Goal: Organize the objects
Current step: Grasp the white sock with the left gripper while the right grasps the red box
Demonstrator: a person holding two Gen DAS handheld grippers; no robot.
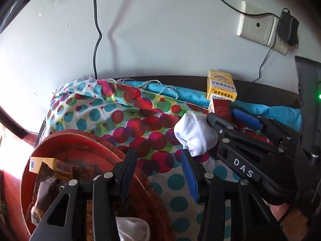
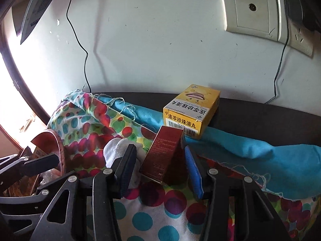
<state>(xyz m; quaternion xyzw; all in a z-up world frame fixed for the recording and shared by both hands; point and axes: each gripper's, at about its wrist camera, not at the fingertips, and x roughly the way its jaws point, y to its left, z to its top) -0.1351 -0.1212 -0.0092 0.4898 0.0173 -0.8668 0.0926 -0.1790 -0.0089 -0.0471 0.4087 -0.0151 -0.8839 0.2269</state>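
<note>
cut off at the 7 o'clock edge of the left wrist view: a red round tray (image 1: 100,138), its front lost behind the left gripper (image 1: 158,172), jaws released and apart over polka-dot cloth (image 1: 140,120) with nothing between them. half hidden inside the tray: a yellow carton (image 1: 50,165) with a barcode but unreadable print, a dark brown sachet (image 1: 47,182), and a white sock (image 1: 133,229) peeping out at 6 o'clock beneath the gripper frame. toward 3 o'clock, the right gripper (image 1: 222,118), stamped "das" in white letters, its near finger pressed against a second white sock (image 1: 193,134).

in the right wrist view, a dark red box (image 2: 164,156) tilted between the fingers of the right gripper (image 2: 160,160): blue pad touching its right side, left finger a little apart from it, so not yet clenched. fine gold print on the box too small to read. behind it at 12 o'clock, a yellow medicine box (image 2: 190,112), front line reading "连芩珍珠滴丸" above a barcode, same line upside down on its top face beside a cartoon face; lower corner masked by the red box. white sock (image 2: 116,150) partly hidden behind the left finger. blue cloth (image 2: 240,150) bunched at 3 o'clock, frayed threads along its hem. wall socket plate (image 2: 252,10) cropped at 1 o'clock, lettering illegible; black cable (image 2: 80,40) trailing down the wall.
</note>
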